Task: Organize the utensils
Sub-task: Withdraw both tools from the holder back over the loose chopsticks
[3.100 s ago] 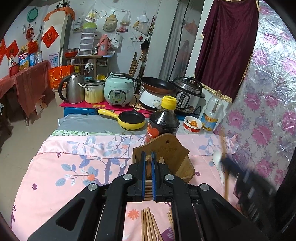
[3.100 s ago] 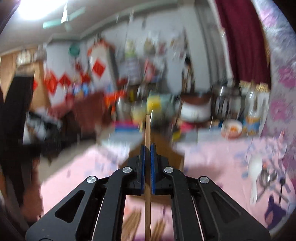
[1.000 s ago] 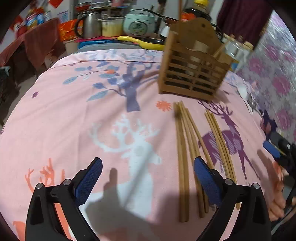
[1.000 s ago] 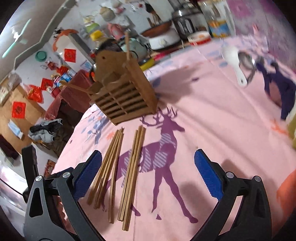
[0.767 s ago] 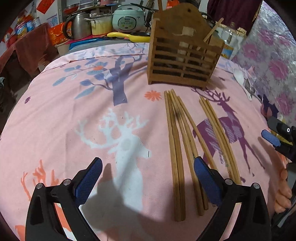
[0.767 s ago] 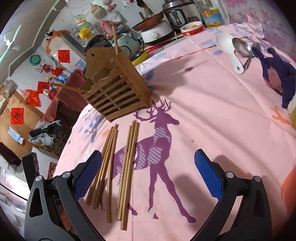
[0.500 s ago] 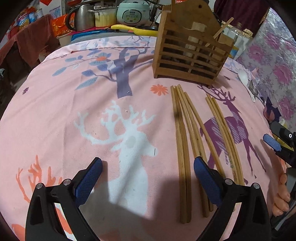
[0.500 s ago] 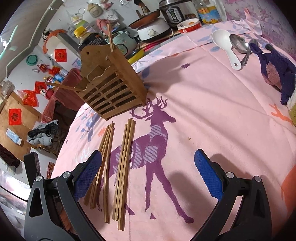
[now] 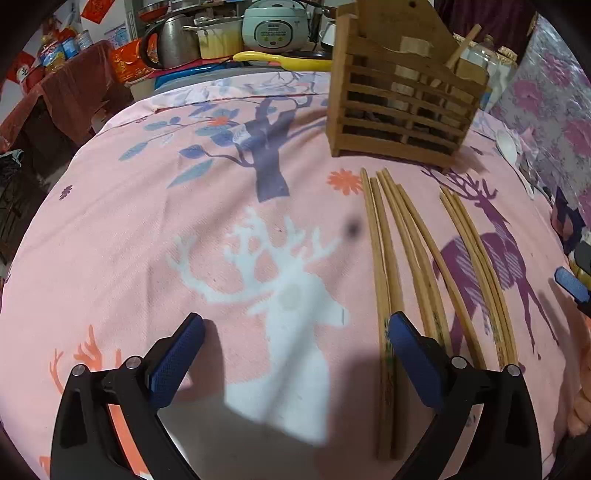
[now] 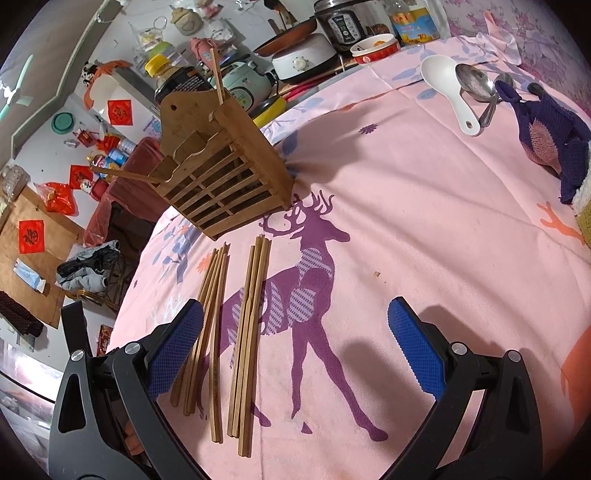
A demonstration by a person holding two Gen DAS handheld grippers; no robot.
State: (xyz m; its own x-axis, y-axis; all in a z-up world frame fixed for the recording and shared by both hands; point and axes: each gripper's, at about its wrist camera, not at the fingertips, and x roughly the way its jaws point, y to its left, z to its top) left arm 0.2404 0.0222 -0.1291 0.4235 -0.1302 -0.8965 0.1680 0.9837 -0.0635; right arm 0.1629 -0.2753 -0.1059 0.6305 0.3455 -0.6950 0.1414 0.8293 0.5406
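Chopsticks (image 9: 402, 266) are lying loose on the pink deer-print tablecloth (image 9: 155, 229), spread in two bunches side by side: a wider bunch (image 10: 207, 325) and, just beside it, a tighter bunch (image 10: 249, 332) lying across the purple deer. Their far tips are pointing toward the wooden slatted holder (image 9: 399, 107), which is standing near them on the cloth and is already carrying two chopsticks, one (image 10: 217, 75) sticking up from the top and one (image 10: 125, 174) leaning out sideways.

The left gripper (image 9: 295, 354) is hovering low over the cloth with its blue-padded fingers (image 9: 413, 362) spread wide and gripping nothing; the right-hand pad is sitting over the near ends of the wider bunch, though whether it is touching them is unclear. The right gripper (image 10: 295, 347) is likewise gaping wide and empty, the tighter bunch lying between its pads.

Farther off, toward the far right of the table, a white spoon (image 10: 448, 88) and metal spoons (image 10: 478, 92) are resting together, next to a purple knitted cloth (image 10: 554, 140). Behind the holder, a dark sauce bottle (image 10: 177, 79), a rice cooker (image 9: 275, 26) and a kettle (image 9: 173, 40) are crowding the back.
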